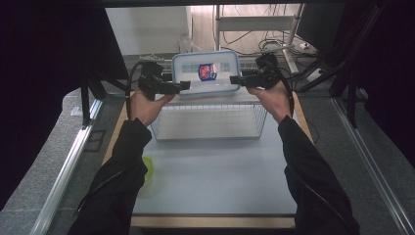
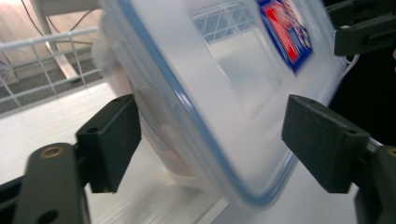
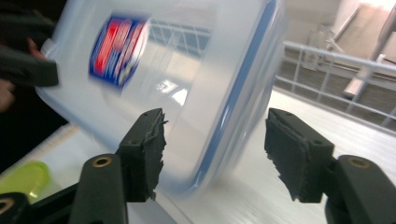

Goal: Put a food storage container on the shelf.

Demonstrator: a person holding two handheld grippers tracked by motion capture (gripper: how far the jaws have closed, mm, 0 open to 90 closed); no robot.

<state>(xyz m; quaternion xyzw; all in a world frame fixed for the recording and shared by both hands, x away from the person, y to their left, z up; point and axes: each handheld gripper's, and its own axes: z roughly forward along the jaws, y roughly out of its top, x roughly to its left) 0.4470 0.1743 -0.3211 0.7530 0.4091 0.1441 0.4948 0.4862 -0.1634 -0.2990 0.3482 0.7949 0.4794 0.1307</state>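
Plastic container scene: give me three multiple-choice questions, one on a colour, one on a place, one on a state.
1. The container has a rim of which colour? A red; B blue; C green.
2. Where is the green thing? A on the container; B on the table by the left sleeve; C inside the container.
3. How does the left claw stand? A open, with the container's edge between its jaws; B shut on nothing; C shut on the green thing.

B: a blue line runs round the lid.
B: it lies at the table's left edge.
A: both pads stand clear of the plastic.
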